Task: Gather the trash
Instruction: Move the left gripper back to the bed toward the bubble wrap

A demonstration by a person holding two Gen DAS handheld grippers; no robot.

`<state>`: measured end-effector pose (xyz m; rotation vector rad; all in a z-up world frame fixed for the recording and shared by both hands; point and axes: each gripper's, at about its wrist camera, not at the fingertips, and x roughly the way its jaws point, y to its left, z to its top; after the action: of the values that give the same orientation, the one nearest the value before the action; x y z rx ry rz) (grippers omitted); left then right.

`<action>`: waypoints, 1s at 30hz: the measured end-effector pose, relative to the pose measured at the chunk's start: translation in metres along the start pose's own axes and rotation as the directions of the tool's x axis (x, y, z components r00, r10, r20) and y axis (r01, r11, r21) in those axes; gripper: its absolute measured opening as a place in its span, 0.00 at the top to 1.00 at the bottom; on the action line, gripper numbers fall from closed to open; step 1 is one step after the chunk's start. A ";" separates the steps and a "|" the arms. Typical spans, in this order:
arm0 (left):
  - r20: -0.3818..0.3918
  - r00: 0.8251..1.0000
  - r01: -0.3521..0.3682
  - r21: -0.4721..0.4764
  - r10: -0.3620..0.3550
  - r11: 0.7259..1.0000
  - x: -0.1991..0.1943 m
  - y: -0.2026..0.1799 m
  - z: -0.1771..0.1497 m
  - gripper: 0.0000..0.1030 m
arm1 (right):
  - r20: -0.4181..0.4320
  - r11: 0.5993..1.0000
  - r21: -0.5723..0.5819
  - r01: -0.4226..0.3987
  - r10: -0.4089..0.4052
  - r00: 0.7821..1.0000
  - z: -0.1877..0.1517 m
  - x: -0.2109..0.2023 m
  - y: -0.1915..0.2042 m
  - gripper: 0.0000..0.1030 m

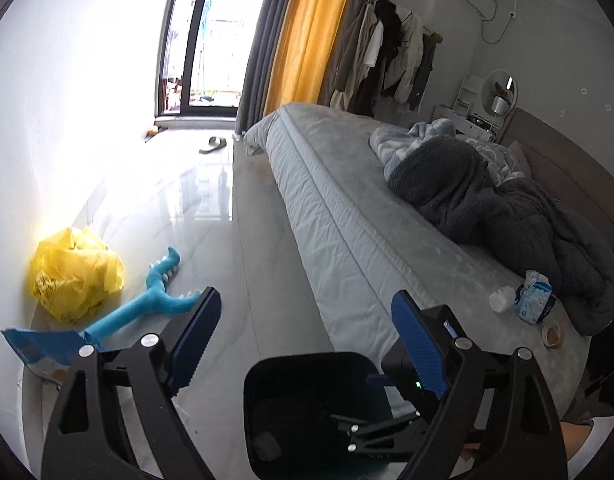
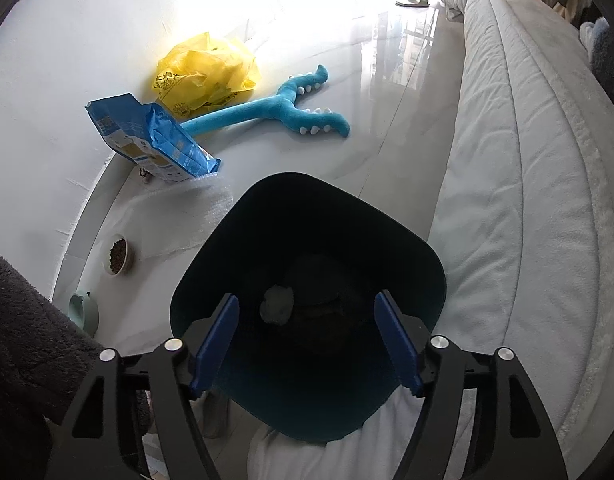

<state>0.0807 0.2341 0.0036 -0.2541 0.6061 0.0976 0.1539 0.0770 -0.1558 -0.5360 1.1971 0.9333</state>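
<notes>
The right gripper (image 2: 307, 340) points steeply down into a dark trash bin (image 2: 211, 280), its ribbed blue pads spread with nothing pinched. A crumpled white wad of tissue (image 2: 277, 304) lies on the bin's floor, directly between and below the pads.

The left gripper (image 1: 303, 340) is spread wide too and holds nothing; the same bin's smooth rounded rim shows just beneath its pads.

Only the right wrist view shows a bowl of brown kibble (image 2: 117, 254) left of its pads, with a pale green bowl (image 2: 81, 312) nearer.

Ahead and left lies a blue foil pouch (image 2: 151, 140) with print too small to read, then a plush blue forked toy (image 2: 267, 110) with white spikes, then a crinkled yellow plastic bag (image 2: 209, 70) with dark illegible lettering.

To the right of both grippers runs a bed (image 1: 339, 216) with a quilted pale cover.

Only the left wrist view shows, on the bed right of its pads, another white tissue ball (image 1: 501, 298), a blue-patterned tissue pack (image 1: 533, 296), a roll of tape (image 1: 551, 335) and fleecy grey blankets (image 1: 507, 216).

Farthest off are a slipper (image 1: 213, 145), orange curtains (image 1: 311, 28) and hanging clothes (image 1: 387, 52).
</notes>
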 end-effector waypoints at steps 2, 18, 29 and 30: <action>0.038 0.999 0.005 0.000 -0.005 1.000 -0.003 0.002 0.007 0.11 | 0.032 1.000 -0.014 0.002 -0.002 0.999 -0.002 -0.010 0.002 0.21; 0.070 0.996 0.063 0.009 -0.064 0.998 0.027 -0.019 0.013 0.08 | 0.253 0.999 0.041 0.035 -0.044 0.966 -0.025 -0.093 -0.032 0.18; 0.055 0.993 0.097 0.083 -0.102 0.992 0.059 -0.055 0.013 0.07 | 0.325 0.996 0.067 0.055 -0.074 0.943 -0.045 -0.136 -0.060 0.18; 0.050 0.994 0.096 0.092 -0.101 0.991 0.063 -0.056 0.014 0.07 | 0.328 0.996 0.068 0.062 -0.081 0.941 -0.048 -0.138 -0.062 0.18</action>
<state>0.1493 0.1845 -0.0100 -0.1936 0.5409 -0.0173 0.1695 -0.0380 -0.0471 -0.3568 0.8916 0.8841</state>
